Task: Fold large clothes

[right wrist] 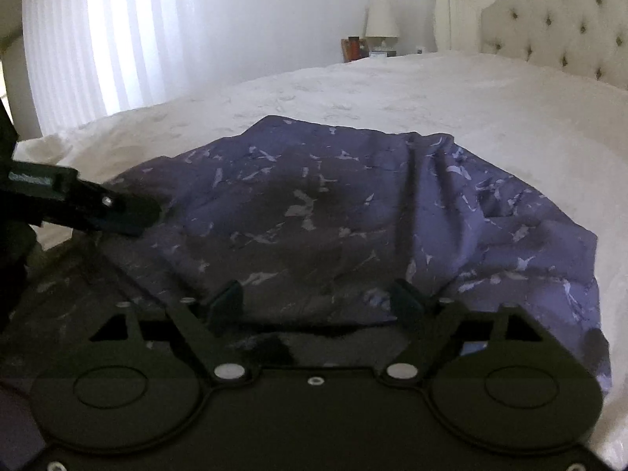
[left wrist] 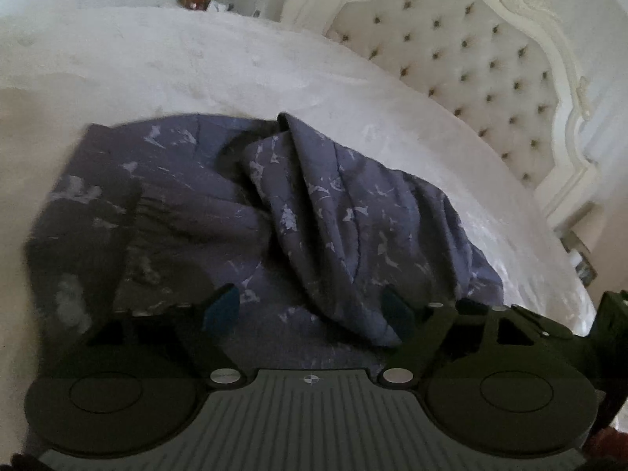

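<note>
A large dark blue garment [left wrist: 274, 212] with pale splash marks lies crumpled on a white bed [left wrist: 196, 62]. A thick fold of it rises in the middle of the left wrist view. My left gripper [left wrist: 310, 306] is open, its fingers spread over the near part of the cloth. My right gripper [right wrist: 318, 298] is open over the garment [right wrist: 353, 204], just above its near edge. The left gripper also shows in the right wrist view [right wrist: 129, 212], at the garment's left edge. Neither gripper holds cloth.
A white tufted headboard [left wrist: 471, 59] stands at the right. A bedside table with a lamp [right wrist: 380, 23] and small items is beyond the bed. A bright curtained window [right wrist: 110, 39] is at the left.
</note>
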